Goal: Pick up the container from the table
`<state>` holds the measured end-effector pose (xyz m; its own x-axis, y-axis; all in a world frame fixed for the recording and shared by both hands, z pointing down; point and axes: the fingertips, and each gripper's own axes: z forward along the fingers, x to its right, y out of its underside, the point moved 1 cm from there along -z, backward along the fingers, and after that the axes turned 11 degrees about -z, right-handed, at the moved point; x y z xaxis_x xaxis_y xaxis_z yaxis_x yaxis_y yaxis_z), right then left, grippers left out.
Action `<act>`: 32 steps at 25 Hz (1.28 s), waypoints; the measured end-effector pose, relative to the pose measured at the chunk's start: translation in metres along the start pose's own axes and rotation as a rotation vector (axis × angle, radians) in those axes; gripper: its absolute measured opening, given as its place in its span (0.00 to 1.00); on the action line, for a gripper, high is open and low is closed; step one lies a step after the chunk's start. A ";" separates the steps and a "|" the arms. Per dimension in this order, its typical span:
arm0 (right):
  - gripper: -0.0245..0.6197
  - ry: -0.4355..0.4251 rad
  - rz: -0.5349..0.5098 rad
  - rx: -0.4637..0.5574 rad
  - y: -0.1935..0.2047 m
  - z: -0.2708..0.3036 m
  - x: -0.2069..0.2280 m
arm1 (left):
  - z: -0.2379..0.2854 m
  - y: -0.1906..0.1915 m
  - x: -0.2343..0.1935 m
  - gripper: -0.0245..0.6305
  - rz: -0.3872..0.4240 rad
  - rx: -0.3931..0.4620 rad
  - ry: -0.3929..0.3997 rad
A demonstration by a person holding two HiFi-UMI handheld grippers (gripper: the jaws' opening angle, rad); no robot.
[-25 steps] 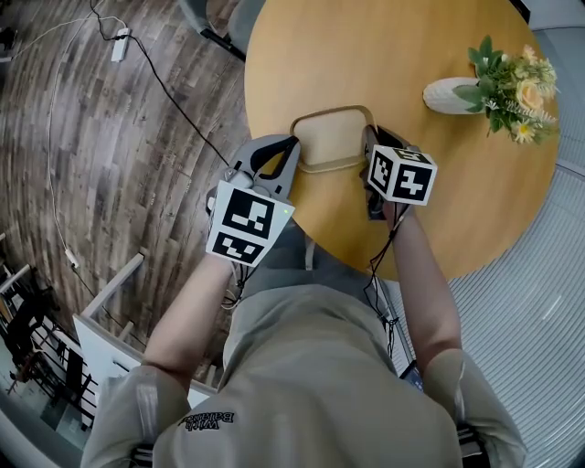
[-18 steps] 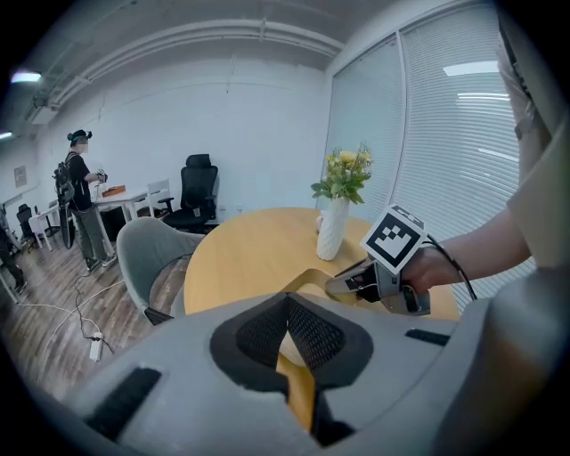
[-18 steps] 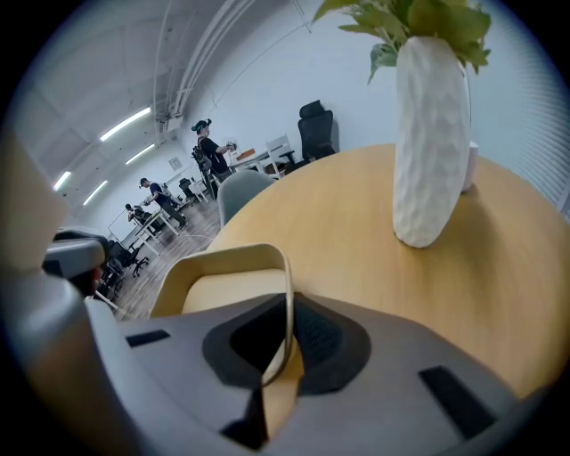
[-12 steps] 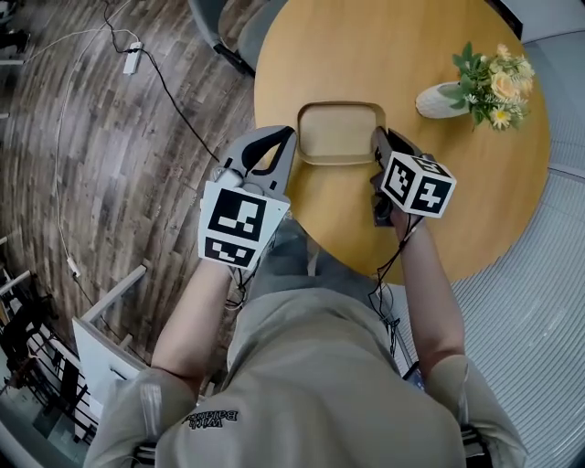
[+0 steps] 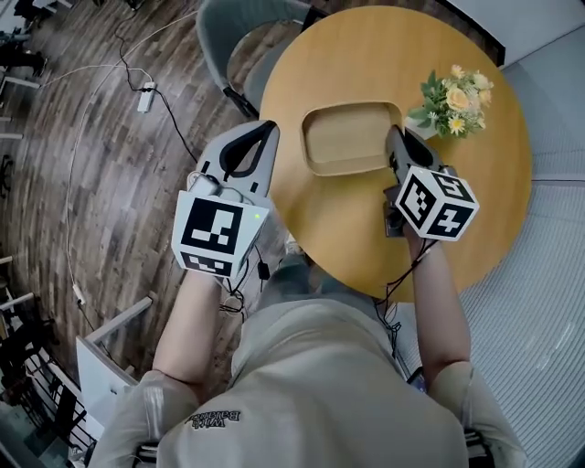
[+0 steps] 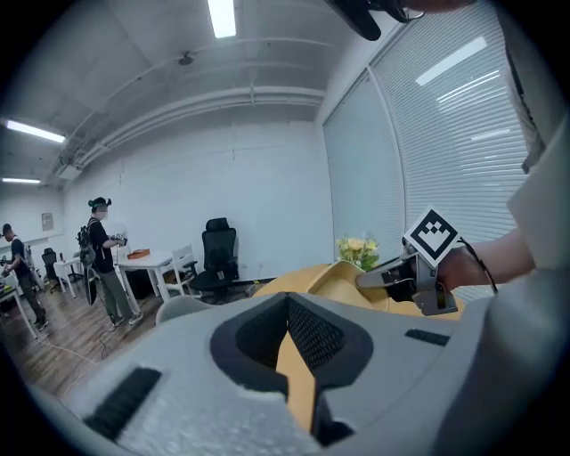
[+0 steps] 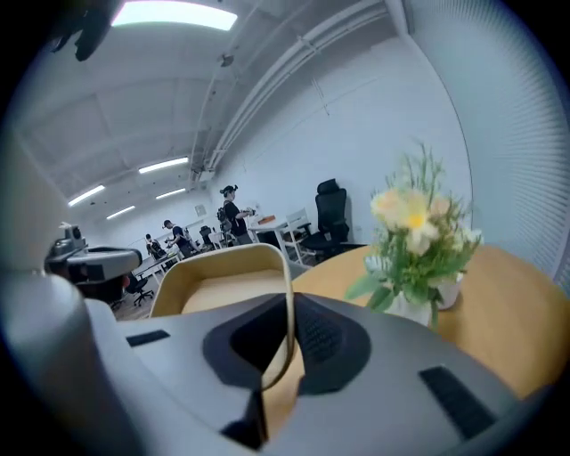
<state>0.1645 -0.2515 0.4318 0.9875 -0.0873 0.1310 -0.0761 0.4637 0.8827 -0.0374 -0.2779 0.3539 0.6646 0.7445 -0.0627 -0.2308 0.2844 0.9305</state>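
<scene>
The container (image 5: 352,137) is a shallow tan wooden tray with rounded corners, above the round wooden table (image 5: 366,228). My right gripper (image 5: 395,137) is shut on its right rim; in the right gripper view that thin rim (image 7: 287,267) runs down between the jaws (image 7: 287,312). My left gripper (image 5: 272,128) hangs over the table's left edge, a little apart from the tray's left end. Its jaws (image 6: 289,307) stand together, with only a thin tan slit between them. The left gripper view shows the tray (image 6: 343,273) just beyond them, held by the right gripper (image 6: 385,276).
A white vase of flowers (image 5: 452,99) stands on the table just right of the tray, close to the right gripper. A grey chair (image 5: 247,27) is tucked in at the far left. A cable and power strip (image 5: 146,96) lie on the wood floor.
The tray looks larger against the table, so it has come up in the right gripper. The left gripper, at the tray's left corner before, now stands off to the left.
</scene>
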 end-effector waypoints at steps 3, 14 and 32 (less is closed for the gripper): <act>0.10 0.001 -0.027 0.085 -0.035 -0.019 0.000 | -0.006 -0.027 0.009 0.07 0.039 0.053 0.012; 0.09 0.034 -0.156 0.352 -0.139 -0.117 0.001 | -0.039 -0.107 0.043 0.07 0.096 0.207 0.022; 0.10 0.083 -0.216 0.444 -0.142 -0.213 -0.010 | -0.079 -0.102 0.085 0.07 0.048 0.209 0.046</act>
<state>0.1952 -0.1288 0.2087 0.9935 -0.0608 -0.0961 0.0975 0.0209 0.9950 -0.0140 -0.1960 0.2247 0.6219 0.7825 -0.0284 -0.1058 0.1199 0.9871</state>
